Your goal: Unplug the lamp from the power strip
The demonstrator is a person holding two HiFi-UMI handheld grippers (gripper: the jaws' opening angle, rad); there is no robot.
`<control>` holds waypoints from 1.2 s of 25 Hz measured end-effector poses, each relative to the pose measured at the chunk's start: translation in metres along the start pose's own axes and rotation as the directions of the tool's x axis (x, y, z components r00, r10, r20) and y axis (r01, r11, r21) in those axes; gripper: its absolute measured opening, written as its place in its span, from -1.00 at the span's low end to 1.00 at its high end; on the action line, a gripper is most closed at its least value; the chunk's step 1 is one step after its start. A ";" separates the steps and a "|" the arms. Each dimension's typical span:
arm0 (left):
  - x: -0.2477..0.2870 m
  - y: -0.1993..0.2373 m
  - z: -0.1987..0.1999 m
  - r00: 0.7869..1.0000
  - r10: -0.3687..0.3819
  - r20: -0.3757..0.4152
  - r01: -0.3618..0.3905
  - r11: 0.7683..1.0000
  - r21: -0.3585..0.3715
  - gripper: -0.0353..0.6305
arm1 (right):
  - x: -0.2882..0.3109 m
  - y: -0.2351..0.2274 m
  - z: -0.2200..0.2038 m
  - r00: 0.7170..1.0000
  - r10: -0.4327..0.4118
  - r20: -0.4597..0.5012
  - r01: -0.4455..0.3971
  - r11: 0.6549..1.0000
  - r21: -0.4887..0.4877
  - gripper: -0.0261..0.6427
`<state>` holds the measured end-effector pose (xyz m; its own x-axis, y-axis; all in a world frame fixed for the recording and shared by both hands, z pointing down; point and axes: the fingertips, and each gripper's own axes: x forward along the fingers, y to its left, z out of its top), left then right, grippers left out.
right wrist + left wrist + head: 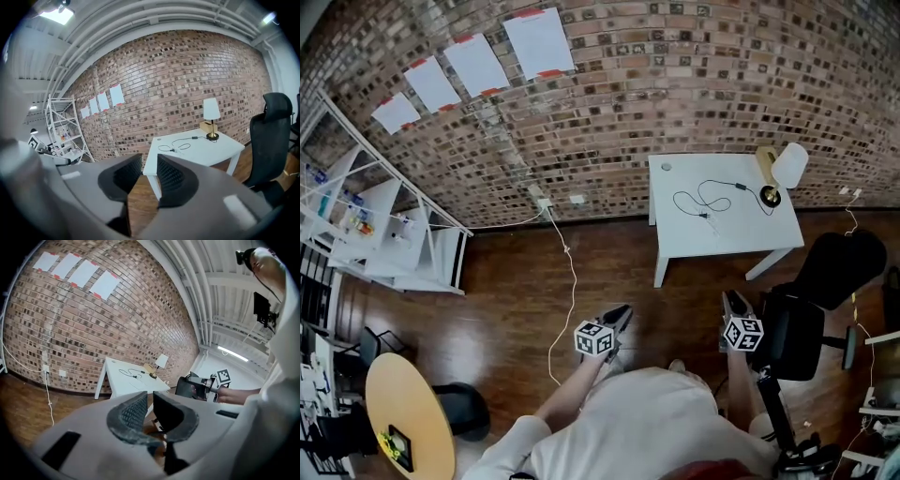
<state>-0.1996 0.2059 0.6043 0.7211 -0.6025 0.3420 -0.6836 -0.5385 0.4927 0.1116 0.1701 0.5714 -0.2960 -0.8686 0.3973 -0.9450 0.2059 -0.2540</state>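
the person stands on the wooden floor, well apart from the white table that sits against the brick wall. the lamp stands upright at the table's far right corner, white shade over a dark round base, with a small wooden box just beside it. its black cord lies in loose loops on the tabletop, running left from the base. no view is sharp enough to make out a power strip on the table.

the left gripper is held low in front of the body, pointing toward the table. in the left gripper view its jaws stand a narrow gap apart with only floor showing between them. the right gripper is held beside a black office chair, also aimed at the table. in the right gripper view its jaws stand narrowly apart too, gripping nothing, and the table edge shows beyond them.

a white cable runs from a wall outlet down across the floor toward the person. a white shelf unit stands at the left, and four paper sheets are taped to the wall.
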 end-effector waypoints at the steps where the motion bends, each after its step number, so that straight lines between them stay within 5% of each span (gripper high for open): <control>1: -0.005 0.006 -0.001 1.000 0.009 0.002 -0.009 1.000 -0.002 -0.81 | 0.001 0.007 -0.006 1.000 0.011 -0.010 -0.011 1.000 -0.006 -0.65; 6: -0.019 0.016 -0.001 1.000 0.011 0.013 -0.011 1.000 0.005 -0.81 | 0.008 0.038 -0.036 0.994 0.072 -0.080 -0.073 0.997 -0.004 -0.63; 12: -0.006 0.011 -0.017 0.999 -0.002 -0.034 -0.001 0.997 -0.082 -0.81 | 0.012 0.044 -0.077 0.980 0.078 -0.185 -0.074 0.997 0.032 -0.60; 18: 0.020 -0.018 -0.028 0.994 -0.047 -0.096 0.042 0.998 -0.053 -0.81 | 0.007 0.021 -0.103 0.964 0.028 -0.263 -0.013 0.998 0.059 -0.61; 30: 0.050 -0.057 -0.042 0.988 -0.034 -0.152 0.038 0.999 0.025 -0.81 | -0.010 -0.022 -0.111 0.947 0.062 -0.314 -0.072 0.997 -0.020 -0.67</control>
<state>-0.1195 0.2309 0.6266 0.7526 -0.4871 0.4431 -0.6582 -0.5753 0.4856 0.1197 0.2244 0.6710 -0.3828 -0.6685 0.6376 -0.9238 0.2769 -0.2644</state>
